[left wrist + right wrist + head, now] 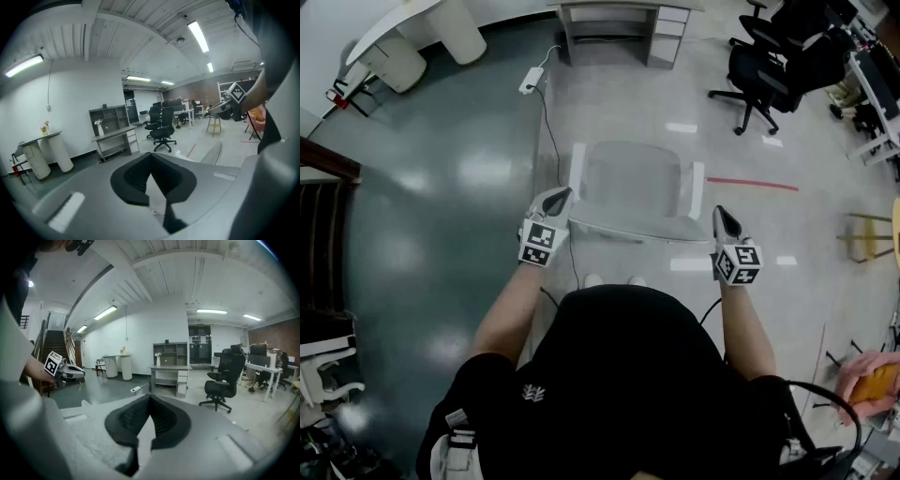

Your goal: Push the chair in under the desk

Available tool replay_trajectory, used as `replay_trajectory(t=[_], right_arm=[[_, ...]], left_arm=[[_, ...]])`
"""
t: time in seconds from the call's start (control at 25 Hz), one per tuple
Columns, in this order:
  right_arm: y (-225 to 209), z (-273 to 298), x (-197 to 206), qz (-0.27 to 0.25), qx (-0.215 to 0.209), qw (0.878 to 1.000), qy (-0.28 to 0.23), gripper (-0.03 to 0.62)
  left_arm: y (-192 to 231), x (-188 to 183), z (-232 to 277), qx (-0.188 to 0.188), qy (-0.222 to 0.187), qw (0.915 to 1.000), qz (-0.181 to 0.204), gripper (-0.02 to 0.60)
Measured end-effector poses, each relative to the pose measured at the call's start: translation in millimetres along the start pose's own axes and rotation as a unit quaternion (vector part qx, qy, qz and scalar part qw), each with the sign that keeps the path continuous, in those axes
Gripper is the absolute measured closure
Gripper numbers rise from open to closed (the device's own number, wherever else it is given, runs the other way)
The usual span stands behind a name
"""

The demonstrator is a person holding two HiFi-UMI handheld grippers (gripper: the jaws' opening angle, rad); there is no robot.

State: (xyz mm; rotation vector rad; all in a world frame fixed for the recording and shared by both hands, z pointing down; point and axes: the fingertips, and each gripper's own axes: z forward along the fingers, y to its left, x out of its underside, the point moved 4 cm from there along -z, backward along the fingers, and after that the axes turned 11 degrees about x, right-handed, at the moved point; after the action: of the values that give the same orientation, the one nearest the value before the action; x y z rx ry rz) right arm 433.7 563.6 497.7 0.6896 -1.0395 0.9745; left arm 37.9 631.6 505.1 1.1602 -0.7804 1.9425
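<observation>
A pale grey chair (633,192) stands on the floor just in front of me, its back toward me. The grey desk (619,28) with drawers stands well beyond it at the far wall, also in the left gripper view (115,140) and the right gripper view (171,373). My left gripper (555,199) is at the chair back's left corner, shut with nothing between its jaws. My right gripper (724,217) hangs just right of the chair's right armrest, also shut and empty. Whether either one touches the chair I cannot tell.
A power strip (531,80) with its cable lies on the floor left of the desk. Black office chairs (769,70) stand at the far right. A red tape line (750,184), a wooden stool (867,234) and another person's hand (867,375) are at the right.
</observation>
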Motion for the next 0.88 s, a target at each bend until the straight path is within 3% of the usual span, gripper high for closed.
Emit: replay_trajectory(t=[0.36,0.52,0.68,0.8,0.88], right_arm=[[9,-1,10,-0.005,0.006,1.0,0.01,0.592],[16,2,14,-0.031,0.007,0.999,0.012,0.592],[30,-1,35,-0.056,0.013,0.998,0.026,0.592],[56,4,56,-0.078,-0.047,0.993,0.068,0.559],[73,6,69,-0.112,-0.081,0.986,0.095,0.506]], left_arm=[[-5,12,11,0.046,0.009,0.9989,0.008,0.574],[-7,24,20,0.086,0.027,0.9956,0.024,0.574],[-15,55,27,0.14,0.066,0.9871,0.039,0.574],[-20,75,33,0.185,0.097,0.9756,0.068,0.512],[-27,88,40,0.228,0.123,0.9609,0.099,0.448]])
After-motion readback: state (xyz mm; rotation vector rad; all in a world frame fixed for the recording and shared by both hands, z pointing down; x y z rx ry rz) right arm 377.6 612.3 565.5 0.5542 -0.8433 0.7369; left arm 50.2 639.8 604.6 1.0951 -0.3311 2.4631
